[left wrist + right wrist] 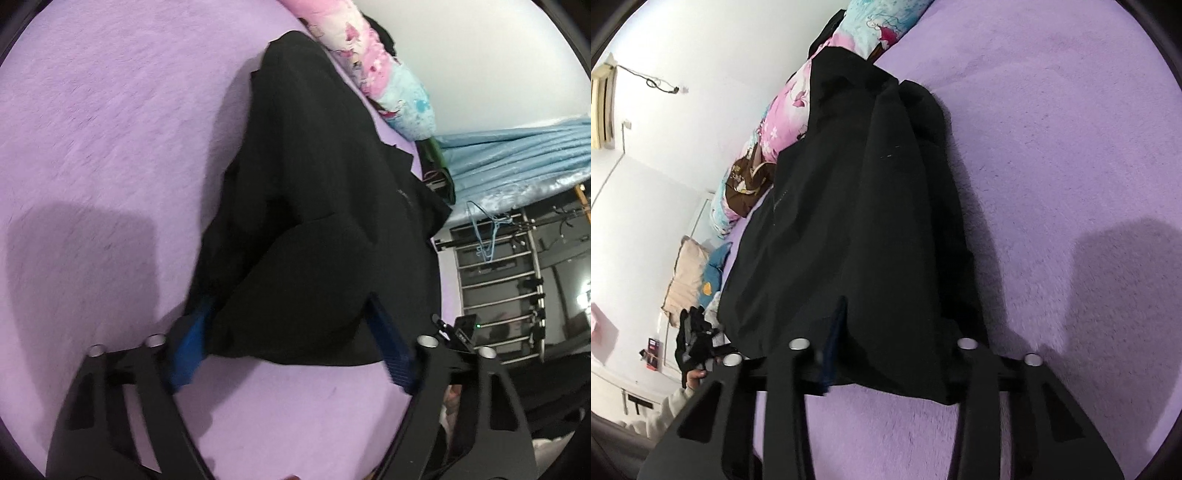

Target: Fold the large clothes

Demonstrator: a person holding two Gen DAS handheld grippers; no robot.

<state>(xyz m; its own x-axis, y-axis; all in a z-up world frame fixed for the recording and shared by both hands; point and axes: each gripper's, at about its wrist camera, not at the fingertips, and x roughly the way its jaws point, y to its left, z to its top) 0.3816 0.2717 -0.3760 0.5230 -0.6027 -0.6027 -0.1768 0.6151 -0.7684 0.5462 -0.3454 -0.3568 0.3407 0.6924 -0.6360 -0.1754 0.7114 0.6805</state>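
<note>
Where the black garment (pixel 314 206) lies, it rests on the lilac fleece cover of the bed (pixel 110 129), lengthwise, with its far end against a rolled pink and blue printed quilt (pixel 384 70). It is matt black and thick, already doubled over itself: in the left wrist view a rounded upper flap overlaps the lower layer, and in the right wrist view (pixel 849 221) long lengthwise creases run down the right-hand side. A faint line of pale stitching shows on the upper surface. The near hem lies across the fleece just ahead of both tools.

The left gripper (pixel 291 354) has its blue-padded fingers (pixel 192 343) standing apart on either side of the near fold; the bulge of cloth fills the gap between them, and whether the pads press on it cannot be told. The right gripper (pixel 886 350) straddles the near hem as well; one dark blue pad shows against the cloth, the other finger is hidden by the fabric, so a grip cannot be confirmed.

Beyond the bed, a white wall (pixel 683 44) stands behind the quilt. A pale blue curtain (pixel 517 155) and a metal rack (pixel 498 280) appear at the right of the left wrist view.
</note>
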